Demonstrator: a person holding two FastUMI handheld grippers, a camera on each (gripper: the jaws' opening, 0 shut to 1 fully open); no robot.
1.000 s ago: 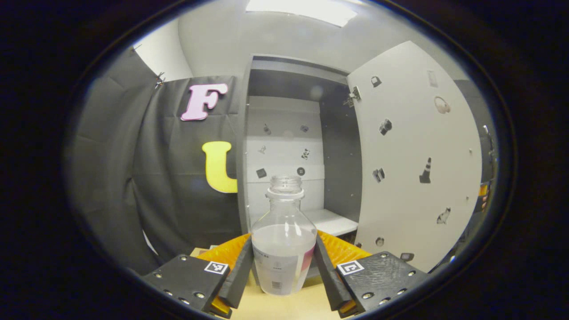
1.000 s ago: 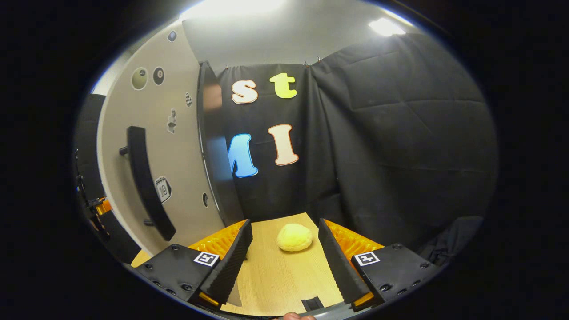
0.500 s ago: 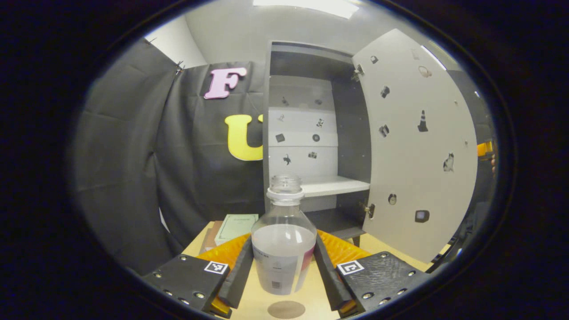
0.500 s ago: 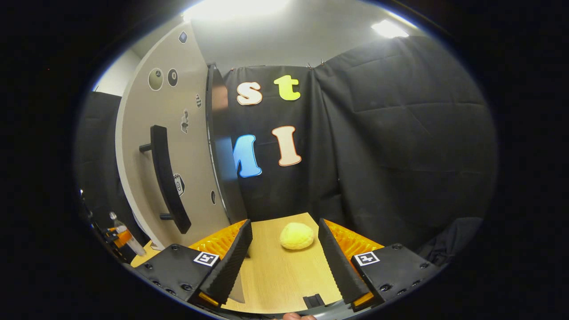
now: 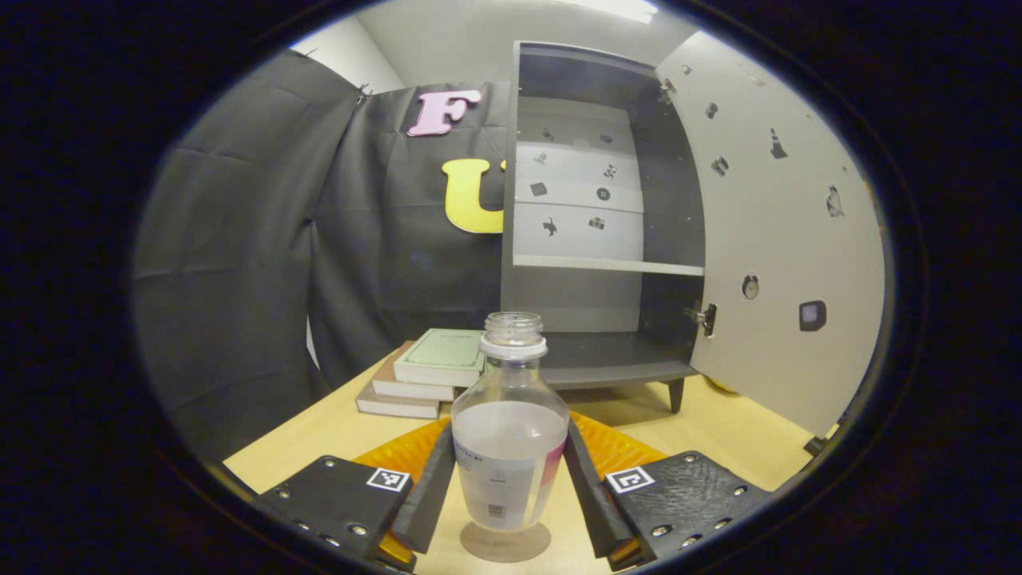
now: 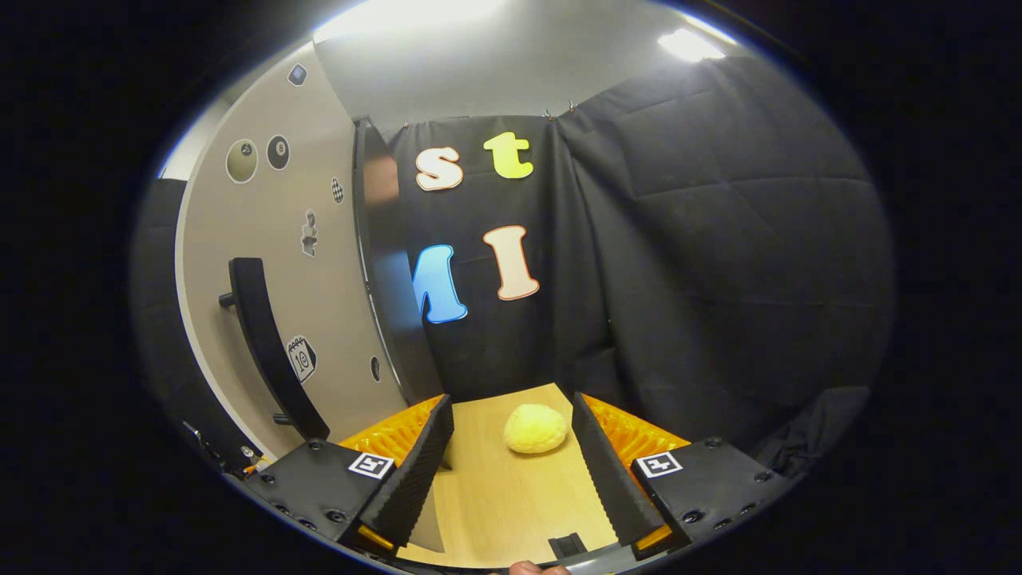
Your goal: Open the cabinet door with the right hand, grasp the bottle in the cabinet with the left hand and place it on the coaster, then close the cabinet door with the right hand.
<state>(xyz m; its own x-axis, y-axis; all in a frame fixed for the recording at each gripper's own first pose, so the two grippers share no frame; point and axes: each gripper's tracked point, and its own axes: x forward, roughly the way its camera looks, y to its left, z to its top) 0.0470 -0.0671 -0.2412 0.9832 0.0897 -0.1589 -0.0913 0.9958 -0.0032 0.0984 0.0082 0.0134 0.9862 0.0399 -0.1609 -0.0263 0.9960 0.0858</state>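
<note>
The left gripper (image 5: 509, 479) is clamping the bottle (image 5: 509, 435) between both fingers, pressing on its lower body, and the bottle is standing upright with its base right at the round brown coaster (image 5: 505, 541); whether it is actually resting on the coaster or hanging a touch above it is hard to tell. Over the last second the bottle has been travelling out of the cabinet (image 5: 595, 231) and down: a second ago the shelves were filling the background close behind it, half a second ago the coaster was just appearing below it, and now the coaster is sitting directly under the base. That suggests the placing step is nearly done, with release and then the door closing remaining.

The right gripper (image 6: 511, 467) is holding nothing, its jaws standing wide apart over the wooden table (image 6: 495, 495), with a small yellow lump (image 6: 535, 428) lying beyond the fingertips. It has hardly been shifting through the same second.

The left gripper view is showing the open cabinet interior, the inner face of the cabinet door (image 5: 786, 239) and a stack of books (image 5: 427, 375) beside the cabinet. The right gripper view is showing the door's outer face with its long dark handle (image 6: 267, 347), the part the right hand will probably be going for next
</note>
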